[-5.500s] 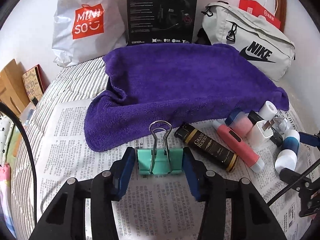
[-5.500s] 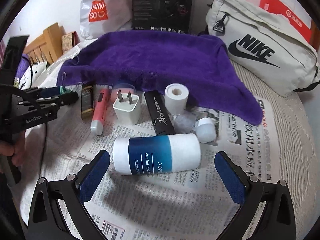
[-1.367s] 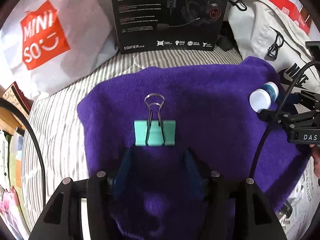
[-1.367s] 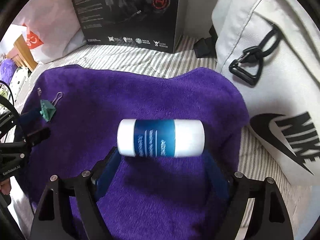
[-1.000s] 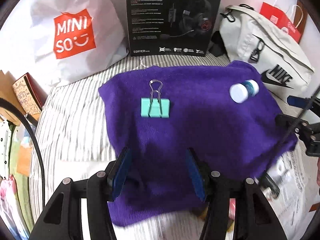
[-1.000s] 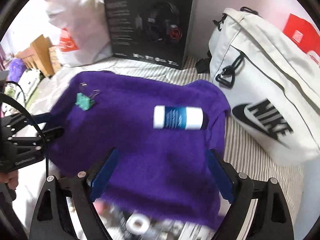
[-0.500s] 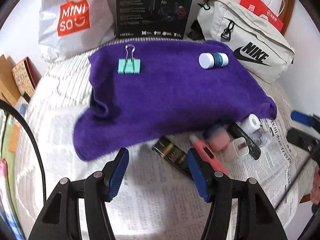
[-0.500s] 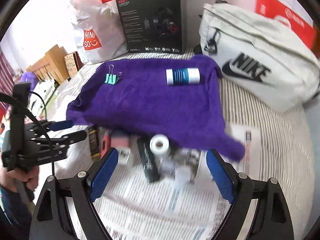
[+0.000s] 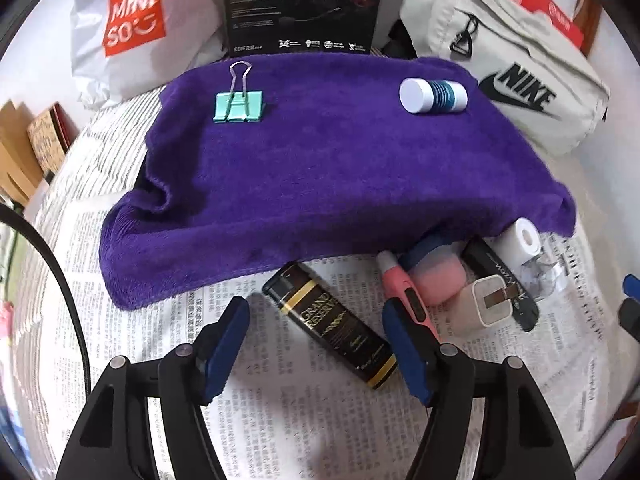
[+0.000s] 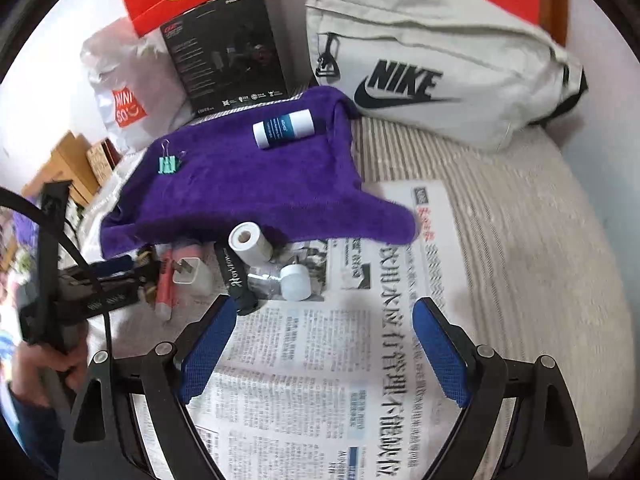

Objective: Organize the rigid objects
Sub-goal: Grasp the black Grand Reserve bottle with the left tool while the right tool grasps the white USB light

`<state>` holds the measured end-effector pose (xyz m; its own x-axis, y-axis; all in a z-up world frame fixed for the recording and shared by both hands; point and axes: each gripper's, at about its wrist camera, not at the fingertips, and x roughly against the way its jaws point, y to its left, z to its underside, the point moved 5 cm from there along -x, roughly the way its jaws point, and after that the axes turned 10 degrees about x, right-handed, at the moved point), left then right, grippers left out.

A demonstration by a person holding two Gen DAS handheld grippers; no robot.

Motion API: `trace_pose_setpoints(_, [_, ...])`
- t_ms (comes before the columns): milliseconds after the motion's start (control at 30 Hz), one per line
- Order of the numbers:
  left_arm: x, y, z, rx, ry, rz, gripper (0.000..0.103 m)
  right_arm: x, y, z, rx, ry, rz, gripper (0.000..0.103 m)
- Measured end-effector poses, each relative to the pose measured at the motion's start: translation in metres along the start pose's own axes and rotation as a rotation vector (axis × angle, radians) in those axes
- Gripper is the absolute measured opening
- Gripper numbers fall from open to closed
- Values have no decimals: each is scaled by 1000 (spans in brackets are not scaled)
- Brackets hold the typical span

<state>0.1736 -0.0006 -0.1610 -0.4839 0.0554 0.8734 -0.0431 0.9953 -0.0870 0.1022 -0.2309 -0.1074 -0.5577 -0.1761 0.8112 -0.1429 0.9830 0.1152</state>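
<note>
Here one purple towel [image 9: 340, 168] fills the middle of the left wrist frame, carrying two things: one blue-and-white jar [image 9: 434, 95] at upper right and one green binder clip [image 9: 239, 106] at upper left. One newspaper [image 10: 360, 320] lies below it. At the towel's lower edge sits one black tube [image 9: 334, 322] (gold-banded). The left gripper [image 9: 316, 332] points steeply down, jaws opening, unclamped around that tube. The right gripper [image 10: 320, 344] gapes wide, empty, over newsprint.
</note>
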Motion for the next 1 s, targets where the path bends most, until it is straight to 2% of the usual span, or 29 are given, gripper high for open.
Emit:
trace_pose_setpoints(67, [0,-3,2,-29,-10,-23,70,-2,-2,4,-9,-2,-5,89])
trace_pose_setpoints(233, [9,21,12,-23,-15,-31,72,-4,0,12,45,13,66,89])
trace_pose_setpoints(367, [15,45,17,10,-36,-28,71,-2,5,16,57,5,39,89])
trace_pose_setpoints(467, [13,39,15,-34,-53,-6,61,-6,11,17,69,11,20,89])
trace_pose_setpoints(533, [13,32,13,-70,-56,11,48,-9,14,17,77,12,23,89])
trace_pose_setpoints(567, [13,29,12,-80,-57,18,46,-11,15,17,77,16,21,89])
trace_pose_setpoints(633, [14,24,13,-99,-71,39,29,-14,16,16,73,22,10,89])
trace_pose_setpoints(700, [15,22,15,-107,-87,42,25,-17,17,14,77,18,7,89])
trace_pose_setpoints(900, [21,24,25,-100,-146,68,23,-24,18,7,109,-11,21,89])
trace_pose_setpoints(1000, [24,26,28,-91,-182,80,23,-32,19,3,138,-21,22,83])
